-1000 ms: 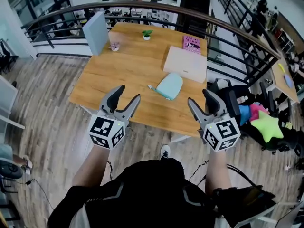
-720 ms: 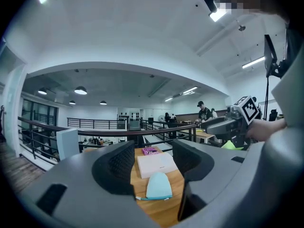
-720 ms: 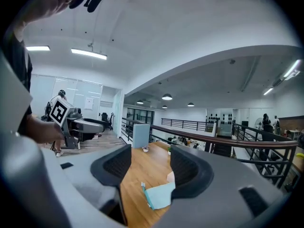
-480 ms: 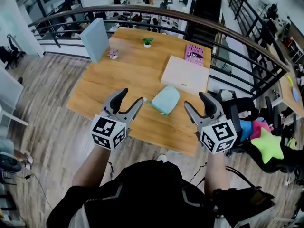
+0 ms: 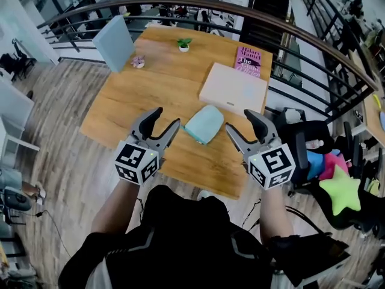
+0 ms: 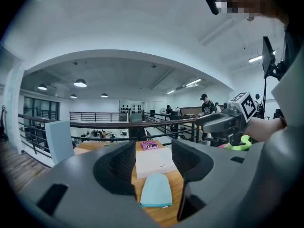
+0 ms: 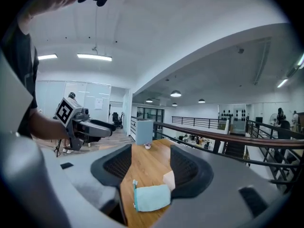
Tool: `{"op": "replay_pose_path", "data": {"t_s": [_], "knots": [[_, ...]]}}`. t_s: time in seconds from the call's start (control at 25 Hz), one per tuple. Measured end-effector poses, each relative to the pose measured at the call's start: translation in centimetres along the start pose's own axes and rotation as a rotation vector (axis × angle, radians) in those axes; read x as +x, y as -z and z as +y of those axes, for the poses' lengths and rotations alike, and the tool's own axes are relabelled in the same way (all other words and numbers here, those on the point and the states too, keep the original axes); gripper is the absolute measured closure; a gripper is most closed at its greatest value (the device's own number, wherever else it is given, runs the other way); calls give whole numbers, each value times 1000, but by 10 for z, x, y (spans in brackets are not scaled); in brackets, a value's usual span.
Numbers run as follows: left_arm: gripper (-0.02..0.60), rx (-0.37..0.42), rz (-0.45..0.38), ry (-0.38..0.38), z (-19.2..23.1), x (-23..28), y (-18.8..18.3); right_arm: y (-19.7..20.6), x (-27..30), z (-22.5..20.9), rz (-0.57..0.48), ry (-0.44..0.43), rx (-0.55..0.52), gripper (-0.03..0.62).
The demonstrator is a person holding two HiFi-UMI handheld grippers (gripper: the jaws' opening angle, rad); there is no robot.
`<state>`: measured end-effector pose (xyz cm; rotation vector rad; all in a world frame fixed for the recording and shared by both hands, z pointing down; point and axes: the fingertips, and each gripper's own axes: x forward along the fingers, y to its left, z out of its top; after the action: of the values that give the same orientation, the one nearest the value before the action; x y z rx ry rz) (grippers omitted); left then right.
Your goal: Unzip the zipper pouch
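The left gripper (image 5: 166,118) is spread wide with nothing between its jaws. Its own view (image 6: 152,167) looks down through the gap at the pouch (image 6: 156,191) on the wood below. The right gripper (image 5: 238,121) is just as wide and also empty, and in its view (image 7: 146,167) the pouch (image 7: 152,197) lies low in the gap, clear of both jaws.

In the head view the pouch (image 5: 204,124), pale teal and soft, lies flat between the two grippers, at 3 o'clock from the left one and 9 o'clock from the right, touched by neither. A darker teal tab (image 7: 134,183) sticks out of its end on the left gripper's side.

The tabletop (image 5: 150,95) is warm, light wood, set at a slant to the person. A flat pale box (image 5: 233,89) lies at 1 o'clock from the pouch, just beside it. A pink book (image 5: 248,59) lies at 12 o'clock from the box. A small potted plant (image 5: 184,43) stands at the far edge, and an upright grey-blue panel (image 5: 114,41) stands at the 10 o'clock corner with a small pink thing (image 5: 138,61) near it.

The floor (image 5: 66,155) is grey-brown planks. A dark curved railing (image 5: 198,6) runs behind the tabletop, with an open office beyond it. At 3 o'clock stands a black chair (image 5: 301,137), with a green star cushion (image 5: 343,190) beyond it.
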<state>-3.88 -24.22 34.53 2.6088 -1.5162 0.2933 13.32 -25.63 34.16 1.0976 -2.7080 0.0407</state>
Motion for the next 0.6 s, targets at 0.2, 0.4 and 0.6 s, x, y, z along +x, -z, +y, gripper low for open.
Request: {"op": "replay_pose_path", "data": {"t_s": [0.2, 0.4, 0.6], "knots": [[339, -25, 49, 30, 8, 17, 29, 26, 19, -10, 29, 8, 59, 343], [356, -43, 104, 61, 23, 32, 67, 64, 41, -13, 99, 23, 80, 349], [360, -69, 158, 109, 34, 43, 103, 111, 68, -9, 188, 9, 79, 350]]}}
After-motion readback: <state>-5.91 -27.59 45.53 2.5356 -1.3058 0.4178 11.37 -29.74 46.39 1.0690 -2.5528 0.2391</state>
